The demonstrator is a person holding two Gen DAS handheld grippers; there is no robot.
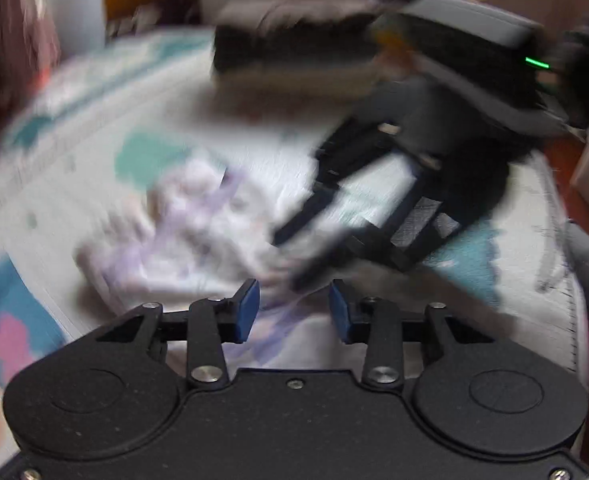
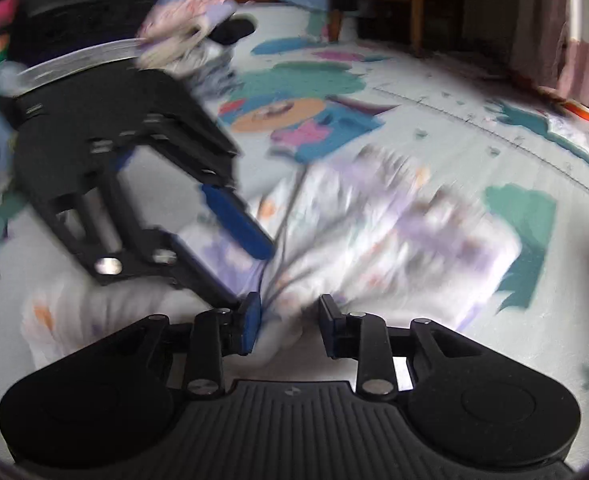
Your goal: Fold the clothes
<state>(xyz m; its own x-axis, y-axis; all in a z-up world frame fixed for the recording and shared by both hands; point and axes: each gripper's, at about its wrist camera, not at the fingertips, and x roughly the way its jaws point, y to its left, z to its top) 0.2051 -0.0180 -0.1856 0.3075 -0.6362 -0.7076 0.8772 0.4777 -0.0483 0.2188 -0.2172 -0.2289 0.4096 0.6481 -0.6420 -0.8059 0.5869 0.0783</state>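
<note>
In the left wrist view, the left gripper [image 1: 294,310] hangs over the near edge of a white and lilac patterned garment [image 1: 198,232] crumpled on a pale cartoon-print mat [image 1: 74,152], its 2 blue pads spread with cloth below the gap, nothing visibly pinched. In the right wrist view, the right gripper [image 2: 290,326] has its jaws part open around a bunched fold of the same garment [image 2: 394,232]; blur hides whether they press it.

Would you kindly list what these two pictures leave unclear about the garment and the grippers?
- Left wrist view: the garment is smeared by motion blur; its type and folds are unreadable.
- Right wrist view: whether the right gripper pinches the cloth; blur hides any contact.
- Left wrist view: the left gripper looks open, cloth beneath.
- Both views: the garment's near edge, hidden behind the gripper bodies.
</note>
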